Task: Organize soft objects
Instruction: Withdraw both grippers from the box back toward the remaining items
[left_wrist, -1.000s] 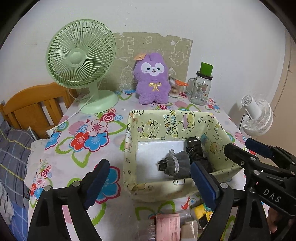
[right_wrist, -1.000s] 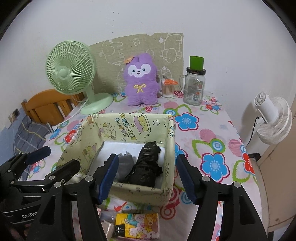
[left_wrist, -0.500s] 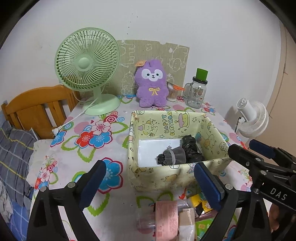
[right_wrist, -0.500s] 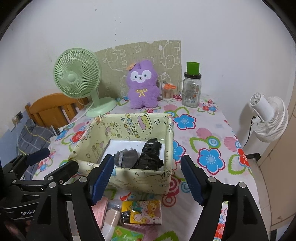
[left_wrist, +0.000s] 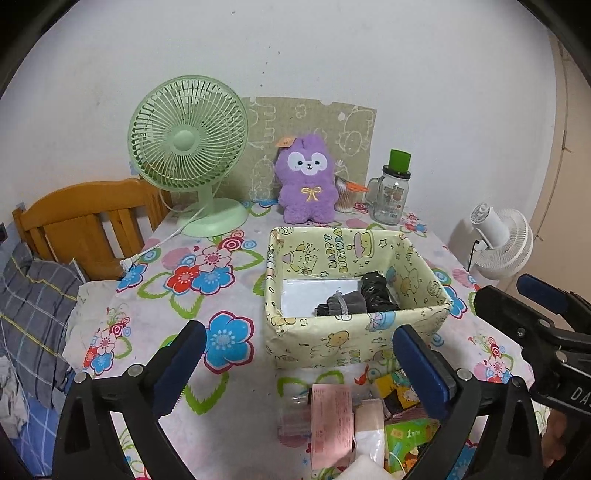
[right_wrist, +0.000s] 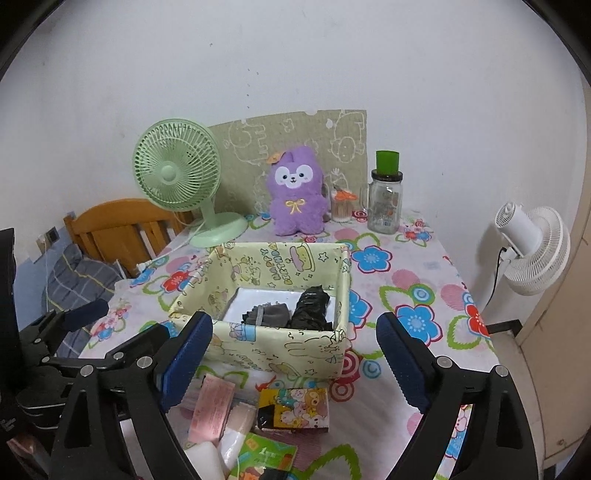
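As both grippers draw back from it, the floral-print tablecloth opens out and the pale yellow cartoon-print fabric box sits smaller in view, so that drop looks done. Left gripper and right gripper are spreading wider, nothing between the jaws. Inside the box, against its right wall, lie the crinkly black bundle and the limp grey knit roll. Small packets wait in front.
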